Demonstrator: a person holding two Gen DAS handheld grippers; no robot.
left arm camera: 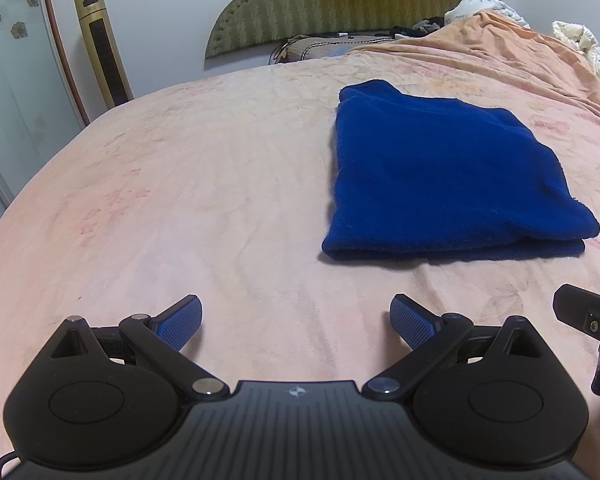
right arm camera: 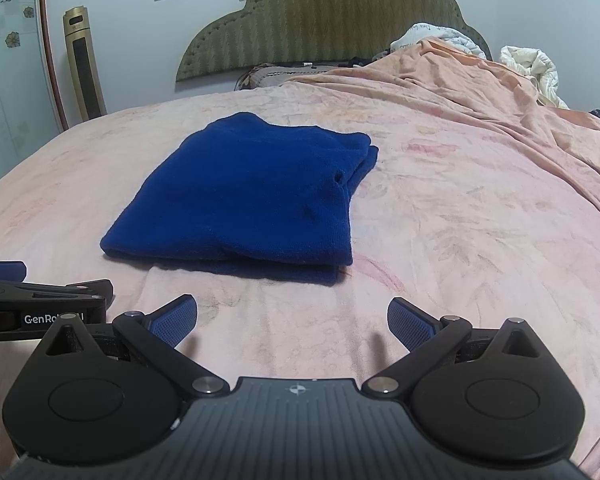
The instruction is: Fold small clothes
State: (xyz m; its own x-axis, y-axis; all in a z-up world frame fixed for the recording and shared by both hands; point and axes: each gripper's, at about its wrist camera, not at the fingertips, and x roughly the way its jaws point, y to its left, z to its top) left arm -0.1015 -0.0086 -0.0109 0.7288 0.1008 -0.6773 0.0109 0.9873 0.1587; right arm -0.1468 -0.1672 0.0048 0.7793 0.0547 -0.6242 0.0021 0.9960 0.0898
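Note:
A dark blue garment [left arm camera: 444, 172] lies folded into a flat rectangle on the pink bedsheet [left arm camera: 180, 184]. In the right wrist view the blue garment [right arm camera: 244, 196] sits ahead and left of centre. My left gripper [left arm camera: 296, 320] is open and empty, near the bed's front, to the left of the garment and short of it. My right gripper [right arm camera: 292, 320] is open and empty, just short of the garment's near edge. Part of the right gripper shows at the left wrist view's right edge [left arm camera: 588, 320]; the left gripper shows at the right wrist view's left edge [right arm camera: 40, 304].
A green padded headboard [right arm camera: 320, 20] stands at the far end. An orange blanket [right arm camera: 500, 96] is heaped at the far right with white bedding [right arm camera: 532, 68] behind it. A gold tower fan [left arm camera: 102, 48] stands by the wall on the left.

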